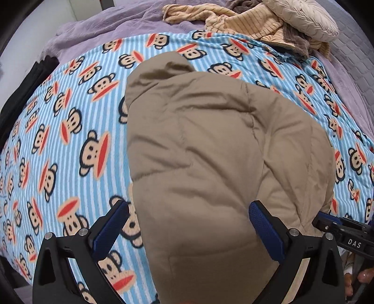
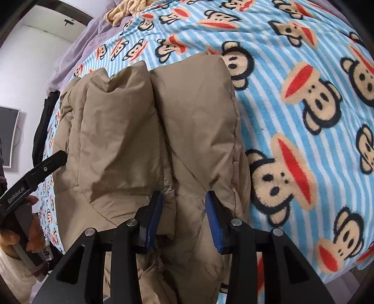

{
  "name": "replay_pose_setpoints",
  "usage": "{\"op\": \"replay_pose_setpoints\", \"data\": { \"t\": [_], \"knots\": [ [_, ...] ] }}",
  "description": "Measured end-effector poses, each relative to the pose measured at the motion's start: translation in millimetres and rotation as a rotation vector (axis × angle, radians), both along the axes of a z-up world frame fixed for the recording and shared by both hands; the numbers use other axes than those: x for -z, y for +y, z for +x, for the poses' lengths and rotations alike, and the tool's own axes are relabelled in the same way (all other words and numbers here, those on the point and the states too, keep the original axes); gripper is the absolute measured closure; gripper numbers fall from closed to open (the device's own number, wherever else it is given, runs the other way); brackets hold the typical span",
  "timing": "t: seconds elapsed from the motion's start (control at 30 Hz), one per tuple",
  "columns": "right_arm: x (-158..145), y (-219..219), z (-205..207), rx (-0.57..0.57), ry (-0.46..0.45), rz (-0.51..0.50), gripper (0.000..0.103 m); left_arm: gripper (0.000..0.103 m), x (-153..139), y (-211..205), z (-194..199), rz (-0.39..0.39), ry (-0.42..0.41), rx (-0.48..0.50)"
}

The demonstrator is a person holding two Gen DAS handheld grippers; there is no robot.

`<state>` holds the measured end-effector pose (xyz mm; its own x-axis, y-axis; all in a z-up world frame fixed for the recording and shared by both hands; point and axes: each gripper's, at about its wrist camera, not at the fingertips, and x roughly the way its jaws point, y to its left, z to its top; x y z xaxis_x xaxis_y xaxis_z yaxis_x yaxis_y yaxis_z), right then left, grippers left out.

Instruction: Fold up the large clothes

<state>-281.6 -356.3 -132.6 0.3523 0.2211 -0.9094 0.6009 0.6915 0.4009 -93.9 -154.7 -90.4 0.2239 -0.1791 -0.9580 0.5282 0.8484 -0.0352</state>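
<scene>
A: What is laid out, and where?

B: A bed is seen, covered by a light-blue striped fleece blanket printed with monkey faces (image 1: 70,131). On the middle of that blanket, a large tan padded down jacket (image 1: 210,149) is spread, already doubled lengthwise into a long bundle. A purple bedspread (image 1: 112,25) and a heap of cream ribbed knitwear (image 1: 252,21) are left at the far end, well apart from the jacket.

A: Which step is judged to be in hand?

B: A fold along the jacket's length appears finished; the near end is now being taken up, probably so that it can be carried over the far end.

A: How are the tools set?

B: The right tool (image 2: 184,210) is placed at the near end, with a ridge of padded cloth between its blue pads (image 2: 213,219). The pads lie against the cloth on both sides, so a loose grip on a thick fold is read. The left tool (image 1: 189,224) is held wide open above the jacket's left edge; nothing is pinched, and one finger hangs over the blanket.

A: What is called for next?

B: A matching bite on the left edge is likely needed, so that both corners can be lifted evenly. Otherwise a skewed fold may be produced.

A: And the jacket itself?

B: Puffy quilted panels divided by stitched seams are shown, and the smooth shell is creased softly. Springing back and slipping are to be expected.
</scene>
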Motion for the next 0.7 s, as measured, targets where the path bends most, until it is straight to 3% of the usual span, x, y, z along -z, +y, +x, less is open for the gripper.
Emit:
{"op": "replay_pose_setpoints", "data": {
  "t": [0.17, 0.33, 0.7],
  "knots": [
    [4.6, 1.9, -2.3, -0.02, 0.015, -0.003, 0.061, 0.0, -1.0, 14.0, -11.5, -0.007, 0.025, -0.031],
    [11.6, 7.7, 4.6, -0.029, 0.025, -0.028, 0.06, 0.0, -1.1, 22.0, -14.1, -0.018, 0.036, 0.004],
    [-2.6, 20.0, 3.4, 0.053, 0.059, -0.078, 0.059, 0.0, -8.7, 44.0, -15.0, -0.039, 0.041, 0.032]
  ]
}}
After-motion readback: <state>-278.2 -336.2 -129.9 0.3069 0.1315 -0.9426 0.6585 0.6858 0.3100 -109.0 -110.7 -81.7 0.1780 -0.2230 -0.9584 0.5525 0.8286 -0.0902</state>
